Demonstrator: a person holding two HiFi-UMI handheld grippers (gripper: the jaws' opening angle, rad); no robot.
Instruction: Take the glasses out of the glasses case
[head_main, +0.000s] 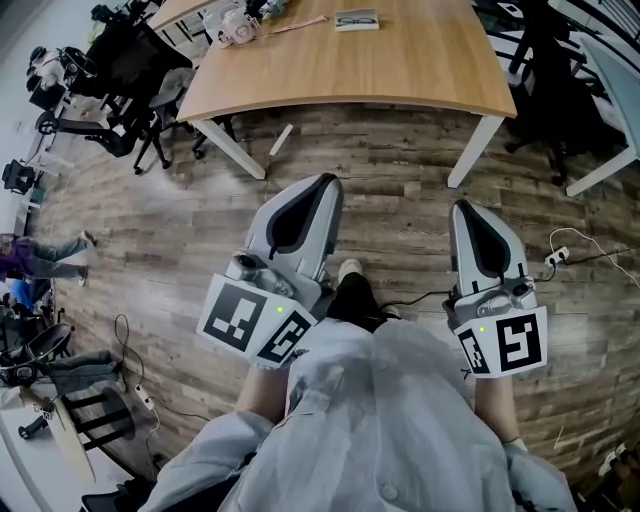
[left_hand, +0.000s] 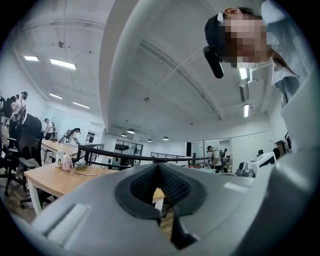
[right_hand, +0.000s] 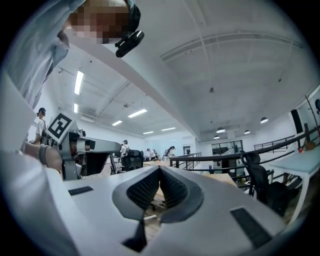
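Note:
A pale flat glasses case (head_main: 357, 20) lies at the far side of the wooden table (head_main: 400, 70), with dark-framed glasses showing on it. Both grippers hang over the floor, well short of the table and apart from the case. My left gripper (head_main: 330, 180) is shut and empty; in the left gripper view its jaws (left_hand: 159, 165) meet at the tip and tilt up toward the ceiling. My right gripper (head_main: 462, 205) is also shut with nothing in it, its pads touching in the right gripper view (right_hand: 160, 167). The case does not show in either gripper view.
White and pink items (head_main: 238, 25) sit at the table's far left. Black office chairs (head_main: 130, 70) stand left of the table and another (head_main: 545, 60) to its right. A power strip with a cable (head_main: 560, 255) lies on the wood floor at right. People stand in the distance.

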